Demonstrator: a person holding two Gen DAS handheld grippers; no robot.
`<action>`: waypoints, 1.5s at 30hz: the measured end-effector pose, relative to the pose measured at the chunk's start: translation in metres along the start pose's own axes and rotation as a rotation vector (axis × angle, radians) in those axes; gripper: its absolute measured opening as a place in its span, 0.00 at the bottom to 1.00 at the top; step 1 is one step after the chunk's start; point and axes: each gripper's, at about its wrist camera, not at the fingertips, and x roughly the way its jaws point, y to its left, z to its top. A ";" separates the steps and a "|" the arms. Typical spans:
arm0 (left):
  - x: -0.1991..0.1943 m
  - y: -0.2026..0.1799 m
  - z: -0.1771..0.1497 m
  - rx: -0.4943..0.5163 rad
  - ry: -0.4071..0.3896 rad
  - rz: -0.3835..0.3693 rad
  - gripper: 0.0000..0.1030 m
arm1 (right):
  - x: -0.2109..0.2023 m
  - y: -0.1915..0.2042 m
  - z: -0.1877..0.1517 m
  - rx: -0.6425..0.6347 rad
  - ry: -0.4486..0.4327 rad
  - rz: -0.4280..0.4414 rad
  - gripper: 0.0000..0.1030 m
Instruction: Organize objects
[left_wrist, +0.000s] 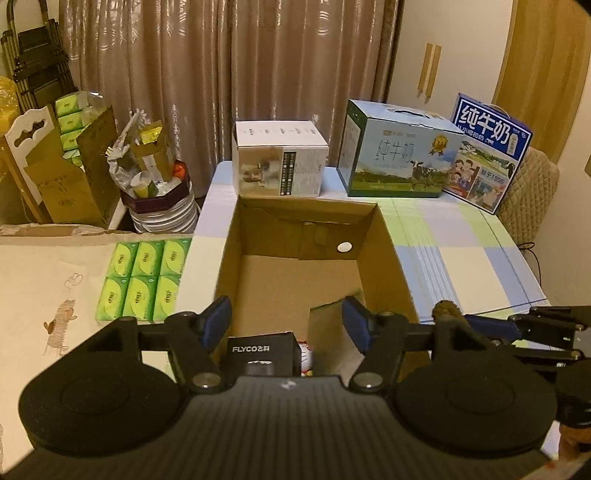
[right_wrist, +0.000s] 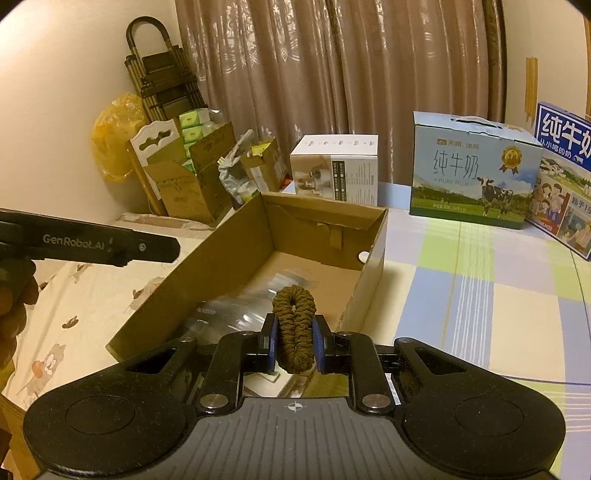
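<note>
An open cardboard box (left_wrist: 384, 251) stands on the checked table; it also shows in the right wrist view (right_wrist: 373, 251). My right gripper (right_wrist: 294, 338) is shut on a brown hair scrunchie (right_wrist: 293, 325) and holds it over the box's near right corner; the scrunchie's end shows in the left wrist view (left_wrist: 447, 310). My left gripper (left_wrist: 288, 317) is open and empty over the box's near end. Below it in the box lie a black FLYCO box (left_wrist: 262, 352) and a small white figurine (left_wrist: 306, 356). Clear plastic packets (right_wrist: 236, 314) lie on the box floor.
A white carton (left_wrist: 280, 162), a blue-green milk carton (left_wrist: 399, 155) and a blue milk carton (left_wrist: 487, 155) stand at the table's far edge. A green tissue pack (left_wrist: 142, 278) lies on the cloth at left. Cluttered boxes (left_wrist: 74, 173) and a bin stand beyond.
</note>
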 end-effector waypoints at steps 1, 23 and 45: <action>-0.001 0.001 -0.001 -0.002 0.000 0.004 0.59 | 0.000 0.000 0.000 0.002 -0.001 0.001 0.15; 0.001 0.024 -0.027 -0.019 0.036 0.044 0.79 | 0.012 0.010 0.013 0.099 -0.039 0.116 0.44; -0.049 0.019 -0.078 -0.046 -0.027 0.077 0.99 | -0.051 0.005 -0.021 0.131 -0.040 -0.015 0.72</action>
